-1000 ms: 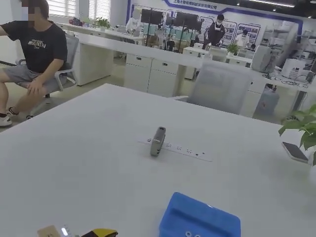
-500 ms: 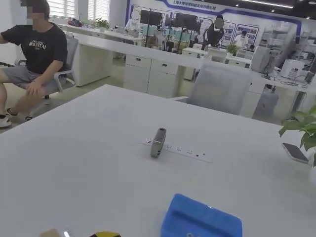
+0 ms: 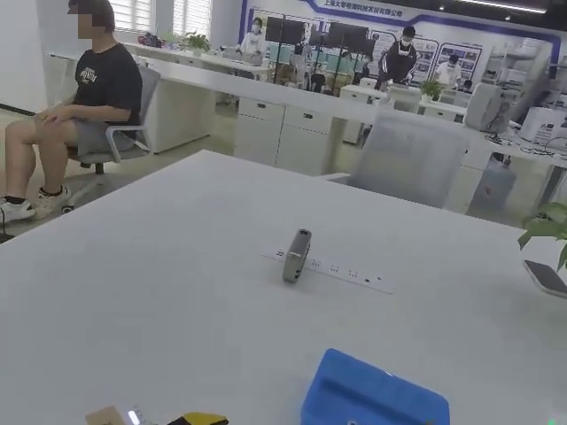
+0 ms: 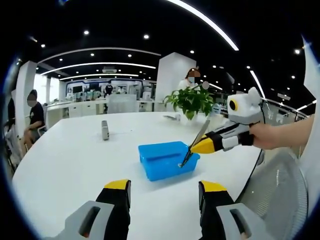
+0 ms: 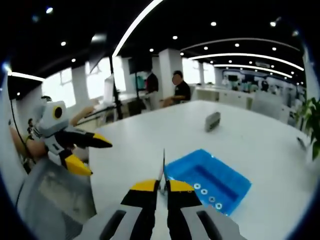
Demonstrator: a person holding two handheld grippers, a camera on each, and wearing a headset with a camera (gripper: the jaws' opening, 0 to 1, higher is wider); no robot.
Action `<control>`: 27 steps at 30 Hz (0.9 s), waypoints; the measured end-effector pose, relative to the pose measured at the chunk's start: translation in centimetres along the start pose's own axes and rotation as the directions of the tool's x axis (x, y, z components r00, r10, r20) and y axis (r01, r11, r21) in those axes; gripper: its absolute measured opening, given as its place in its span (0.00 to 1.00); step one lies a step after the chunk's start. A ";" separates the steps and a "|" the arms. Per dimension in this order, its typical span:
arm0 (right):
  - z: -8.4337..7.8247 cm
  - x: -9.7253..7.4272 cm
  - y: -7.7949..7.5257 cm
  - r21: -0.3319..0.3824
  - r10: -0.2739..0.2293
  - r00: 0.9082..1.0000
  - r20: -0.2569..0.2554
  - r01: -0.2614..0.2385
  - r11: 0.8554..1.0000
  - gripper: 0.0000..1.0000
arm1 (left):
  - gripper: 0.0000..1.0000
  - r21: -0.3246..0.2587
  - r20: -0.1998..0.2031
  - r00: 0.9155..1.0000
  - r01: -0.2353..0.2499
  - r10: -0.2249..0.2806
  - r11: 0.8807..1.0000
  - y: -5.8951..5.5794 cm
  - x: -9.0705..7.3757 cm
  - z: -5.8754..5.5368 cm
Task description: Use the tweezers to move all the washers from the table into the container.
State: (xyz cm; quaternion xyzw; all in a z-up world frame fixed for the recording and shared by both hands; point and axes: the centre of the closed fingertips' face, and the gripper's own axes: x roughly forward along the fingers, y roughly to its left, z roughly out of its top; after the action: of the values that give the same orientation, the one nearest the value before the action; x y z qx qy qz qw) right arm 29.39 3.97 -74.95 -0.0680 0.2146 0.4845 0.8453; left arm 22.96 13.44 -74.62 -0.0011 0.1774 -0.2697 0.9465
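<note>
right gripper (image 5: 161,187) clamped on tweezers (image 4: 201,132)
tips at blue container (image 4: 162,170), washers (image 5: 206,194) inside; left gripper (image 4: 165,200) jaws apart, empty

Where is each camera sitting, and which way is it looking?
Head view: on the person's head, facing forward across the white table toward the blue container; a yellow tongs tip shows at the bottom edge.
Left gripper view: on the left tongs, open, facing the container; the right tongs and a hand show at the right.
Right gripper view: on the right tongs, shut on the tweezers, facing the container's washers; left tongs at left.
Shared: all see the container; each gripper view sees the other tongs.
</note>
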 end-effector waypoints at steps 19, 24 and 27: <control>0.4 5.2 -4.5 0.074 0.000 0.998 -0.056 0.004 0.997 0.03 | 0.53 -0.004 -0.011 1.000 0.000 0.000 1.000 0.1 0.1 -0.2; -0.5 6.6 -5.2 0.059 0.001 0.995 -0.100 0.005 0.998 0.03 | 0.53 -0.007 -0.012 1.000 0.000 0.000 1.000 0.2 0.1 -0.3; -1.0 7.3 -5.7 0.052 0.002 0.993 -0.122 0.004 0.999 0.03 | 0.52 -0.009 -0.012 1.000 0.001 -0.001 1.000 0.2 0.1 -0.3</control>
State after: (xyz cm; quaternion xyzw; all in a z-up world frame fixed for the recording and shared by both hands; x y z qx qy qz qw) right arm 37.14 6.47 -79.51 -0.0755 0.2782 0.4733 0.8324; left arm 23.04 13.54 -74.94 -0.0038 0.1842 -0.2693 0.9453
